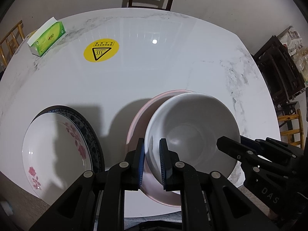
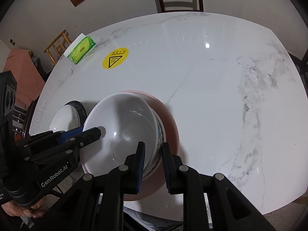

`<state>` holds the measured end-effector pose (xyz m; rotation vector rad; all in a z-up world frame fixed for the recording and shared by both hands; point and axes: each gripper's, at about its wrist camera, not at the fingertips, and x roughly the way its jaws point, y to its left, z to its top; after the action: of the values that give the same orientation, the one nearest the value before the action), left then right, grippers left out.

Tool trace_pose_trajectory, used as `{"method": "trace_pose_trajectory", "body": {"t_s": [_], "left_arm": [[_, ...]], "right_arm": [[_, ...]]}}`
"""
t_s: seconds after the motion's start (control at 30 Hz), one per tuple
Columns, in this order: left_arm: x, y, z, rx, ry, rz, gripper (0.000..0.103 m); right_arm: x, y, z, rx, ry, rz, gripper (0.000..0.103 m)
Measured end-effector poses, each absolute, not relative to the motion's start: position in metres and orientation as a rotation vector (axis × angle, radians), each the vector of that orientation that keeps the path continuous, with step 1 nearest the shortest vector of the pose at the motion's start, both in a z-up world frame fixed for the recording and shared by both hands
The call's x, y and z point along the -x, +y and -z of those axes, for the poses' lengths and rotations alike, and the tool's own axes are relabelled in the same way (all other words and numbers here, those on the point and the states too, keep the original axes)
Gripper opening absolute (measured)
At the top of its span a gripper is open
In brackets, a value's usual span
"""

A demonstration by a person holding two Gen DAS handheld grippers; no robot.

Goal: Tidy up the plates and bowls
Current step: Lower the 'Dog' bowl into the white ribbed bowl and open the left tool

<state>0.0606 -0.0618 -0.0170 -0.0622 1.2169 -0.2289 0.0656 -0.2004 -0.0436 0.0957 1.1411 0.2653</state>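
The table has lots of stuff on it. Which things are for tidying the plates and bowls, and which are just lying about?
For the job:
white bowl
pink bowl
flowered plate
dark patterned plate
left gripper
right gripper

Just lying about:
green tissue box
yellow warning sticker

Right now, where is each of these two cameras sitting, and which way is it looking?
Left wrist view: on the left gripper, looking down along its fingers, clamped on the white bowl; the right gripper shows.
Right wrist view: on the right gripper, clamped on the opposite rim; the left gripper and a hand show.
Both share the bowl, pink bowl, flowered plate, tissue box and table.
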Motion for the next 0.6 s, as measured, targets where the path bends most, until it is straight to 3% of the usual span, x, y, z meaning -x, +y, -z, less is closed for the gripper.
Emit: {"method": "trace_pose_trajectory", "body": {"t_s": [0.4,0.6], "left_arm": [[-0.057,-0.064,0.012,0.053,1.138,0.258,0.026],[-0.056,-0.059,0.007,0.059,1.102,0.259,0.027]], "right_arm": [[-0.063,-0.205,0.041,-0.128,1.123,-0.272,0.025],[-0.059,-0.207,0.036,-0.128,1.092,-0.264,0.025]]}}
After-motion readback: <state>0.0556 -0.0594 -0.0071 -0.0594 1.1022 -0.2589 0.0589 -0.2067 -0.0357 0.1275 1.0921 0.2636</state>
